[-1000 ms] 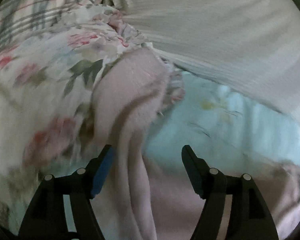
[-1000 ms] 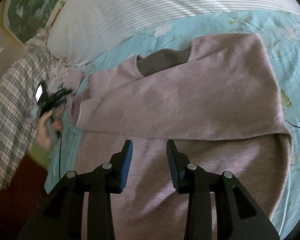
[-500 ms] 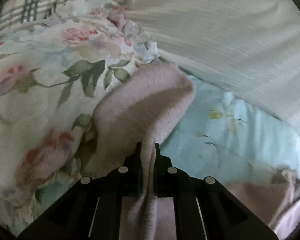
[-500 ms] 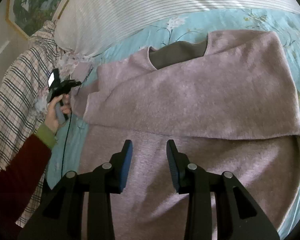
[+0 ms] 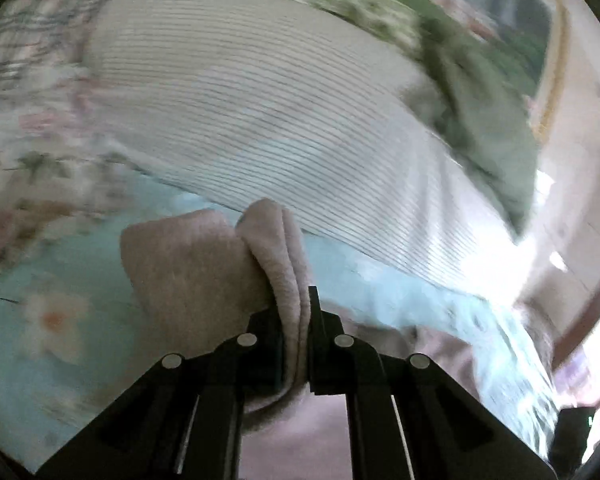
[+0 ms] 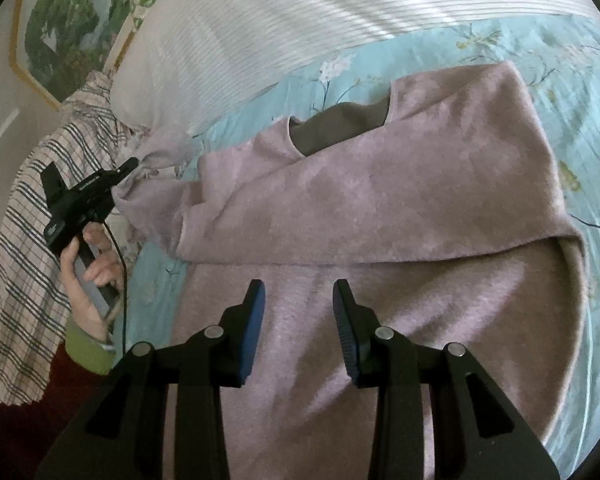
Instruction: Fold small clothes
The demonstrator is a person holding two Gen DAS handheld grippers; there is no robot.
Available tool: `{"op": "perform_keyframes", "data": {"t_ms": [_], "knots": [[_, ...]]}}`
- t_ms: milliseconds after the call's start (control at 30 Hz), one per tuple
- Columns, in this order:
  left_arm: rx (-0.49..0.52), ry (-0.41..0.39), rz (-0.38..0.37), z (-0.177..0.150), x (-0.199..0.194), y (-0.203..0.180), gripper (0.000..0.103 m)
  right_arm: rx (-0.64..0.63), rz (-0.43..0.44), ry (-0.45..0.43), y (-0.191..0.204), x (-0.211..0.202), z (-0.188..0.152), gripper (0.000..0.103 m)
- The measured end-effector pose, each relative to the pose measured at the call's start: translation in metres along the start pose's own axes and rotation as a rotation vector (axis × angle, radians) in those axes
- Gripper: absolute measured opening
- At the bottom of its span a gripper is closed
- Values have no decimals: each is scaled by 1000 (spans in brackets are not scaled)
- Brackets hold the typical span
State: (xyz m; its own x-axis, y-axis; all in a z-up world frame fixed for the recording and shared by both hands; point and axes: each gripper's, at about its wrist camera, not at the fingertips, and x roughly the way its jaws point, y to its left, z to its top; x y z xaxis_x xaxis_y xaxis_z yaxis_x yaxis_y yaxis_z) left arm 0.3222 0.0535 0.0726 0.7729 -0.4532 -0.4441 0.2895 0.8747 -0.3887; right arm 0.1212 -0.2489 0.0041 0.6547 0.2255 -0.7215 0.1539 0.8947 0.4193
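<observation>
At the left edge of the bed, my left tongs (image 5: 296, 316) clamp the pink sweater's sleeve cuff (image 5: 228, 264); my right tongs (image 6: 298, 300) hover apart, empty, over the sweater body (image 6: 400, 208). Best to carry the cuff level across, keeping the sleeve flat.

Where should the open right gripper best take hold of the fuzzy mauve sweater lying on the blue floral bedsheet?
Probably the lower hem corner of the fuzzy mauve sweater at picture right, approached from that open side: the edge there curls free of the blue floral bedsheet. The right gripper hovers open over flat fabric, offering no edge to pinch.
</observation>
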Motion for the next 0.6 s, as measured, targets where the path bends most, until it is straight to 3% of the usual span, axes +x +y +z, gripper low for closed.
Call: {"op": "perform_keyframes", "data": {"t_ms": [133, 267, 433, 533, 600], "knots": [[85, 71, -86, -40, 25, -53, 6, 37, -15, -35, -13, -8, 0, 37], [183, 169, -88, -90, 64, -90, 6, 91, -30, -52, -27, -7, 2, 37], [247, 268, -84, -130, 90, -112, 10, 118, -41, -72, -40, -5, 12, 37], [233, 341, -65, -143, 95, -106, 38, 149, -37, -86, -48, 2, 23, 37], [235, 333, -52, -149, 81, -101, 63, 178, -27, -78, -53, 11, 33, 37]]}}
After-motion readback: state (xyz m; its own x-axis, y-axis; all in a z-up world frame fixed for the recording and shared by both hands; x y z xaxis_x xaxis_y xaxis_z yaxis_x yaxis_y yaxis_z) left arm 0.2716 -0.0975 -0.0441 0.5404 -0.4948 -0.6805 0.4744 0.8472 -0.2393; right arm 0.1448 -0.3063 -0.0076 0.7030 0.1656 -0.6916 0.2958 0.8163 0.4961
